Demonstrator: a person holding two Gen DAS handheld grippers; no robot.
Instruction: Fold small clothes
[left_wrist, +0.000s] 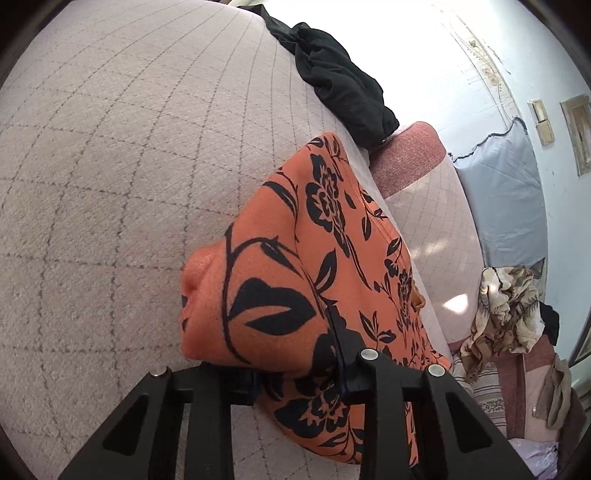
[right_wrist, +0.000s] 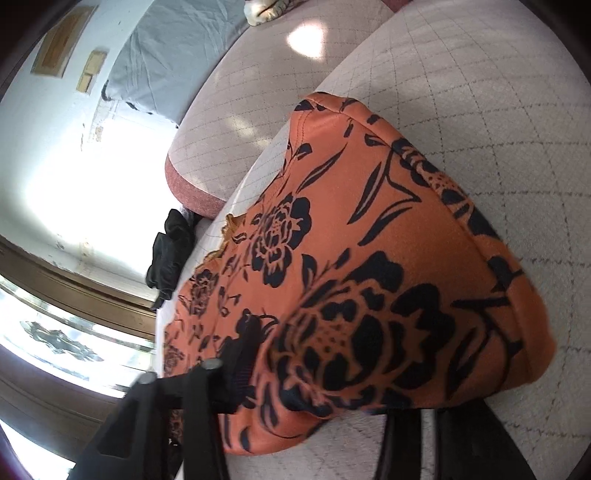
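Left gripper (left_wrist: 301, 373) clamped, angled down; right gripper (right_wrist: 314, 398) clamped.

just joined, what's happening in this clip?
A person is folding clothes on a quilted sofa cushion with a handheld gripper in each hand. Both the left gripper and the right gripper have their fingers closed on bunched parts of the same orange garment with black flowers, one at each end. The garment is not yet folded flat. A crumpled black garment lies farther back along the cushion's edge, untouched.
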